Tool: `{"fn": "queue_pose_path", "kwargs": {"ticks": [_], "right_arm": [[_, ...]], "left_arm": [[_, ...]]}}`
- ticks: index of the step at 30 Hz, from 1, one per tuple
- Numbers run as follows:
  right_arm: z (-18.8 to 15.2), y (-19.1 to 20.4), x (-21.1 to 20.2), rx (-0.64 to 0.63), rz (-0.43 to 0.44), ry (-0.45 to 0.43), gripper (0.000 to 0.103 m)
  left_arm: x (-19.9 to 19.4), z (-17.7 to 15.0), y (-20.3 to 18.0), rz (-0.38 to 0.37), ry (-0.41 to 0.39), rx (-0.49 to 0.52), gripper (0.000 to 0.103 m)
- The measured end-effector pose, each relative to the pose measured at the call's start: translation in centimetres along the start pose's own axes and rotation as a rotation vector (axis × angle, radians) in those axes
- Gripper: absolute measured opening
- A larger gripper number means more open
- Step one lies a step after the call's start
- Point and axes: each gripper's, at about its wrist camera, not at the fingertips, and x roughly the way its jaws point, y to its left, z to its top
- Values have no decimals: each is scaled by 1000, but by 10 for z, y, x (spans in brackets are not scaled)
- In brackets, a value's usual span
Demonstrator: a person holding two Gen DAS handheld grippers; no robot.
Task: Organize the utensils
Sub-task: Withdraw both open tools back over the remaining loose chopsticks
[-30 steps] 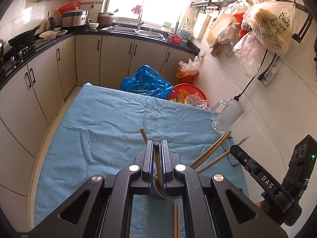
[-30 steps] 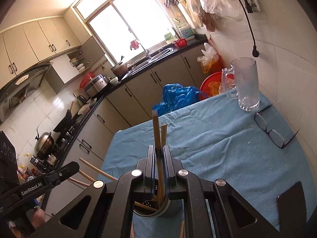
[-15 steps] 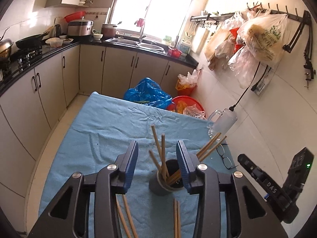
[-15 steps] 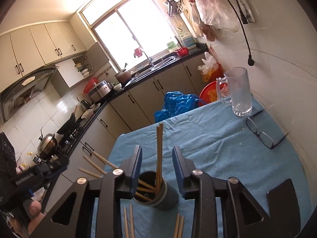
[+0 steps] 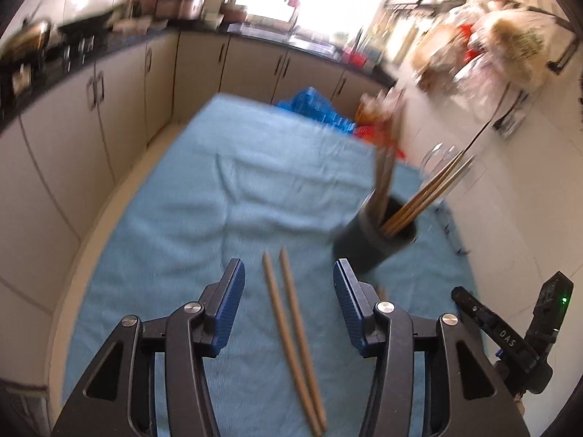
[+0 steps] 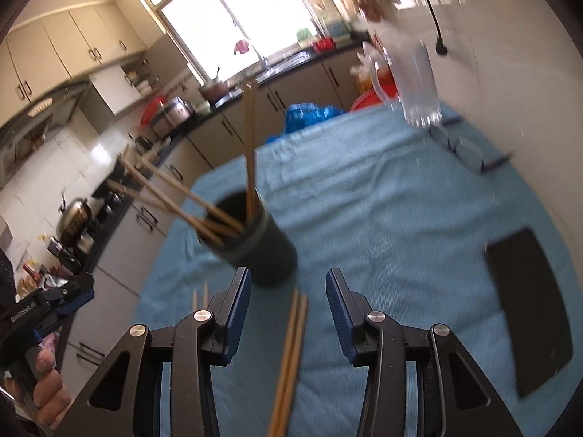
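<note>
1. Left gripper has just been opening; its jaws stand apart, straddling a chopstick pair lying on the blue cloth, untouched.
2. Right gripper, also just opening, stands over a second pair.
3. Beyond, the dark cup holds more chopsticks.
4. Farthest: a glass mug.

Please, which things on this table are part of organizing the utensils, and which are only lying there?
Part of the job:
- dark holder with chopsticks standing in it
- pair of chopsticks on the cloth, between the open left gripper
- second pair, between the open right gripper

Only lying there:
- glass mug
- eyeglasses
- black flat object
</note>
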Motion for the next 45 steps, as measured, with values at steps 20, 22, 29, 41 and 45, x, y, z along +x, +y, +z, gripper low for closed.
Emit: {"fn": "queue_pose_path", "kwargs": {"ticks": [20,22,29,41,45], "right_arm": [[-48,-16,36,55,-31,145,46],[-49,-16,38,54,-28,150,46],[-49,-16,37,50,-31,155,46],[-47,2,63,-49,-99,234,23],[-45,6,70,-54,-103,247,23]], "left_arm": [[80,-42,18,64,234,-50,49],[89,-38,18,72,249,-53,48],[115,-28,9,114,268,-25,29],[105,-37,28,139,284,-31,6],[100,-38,38,52,305,-79,6]]}}
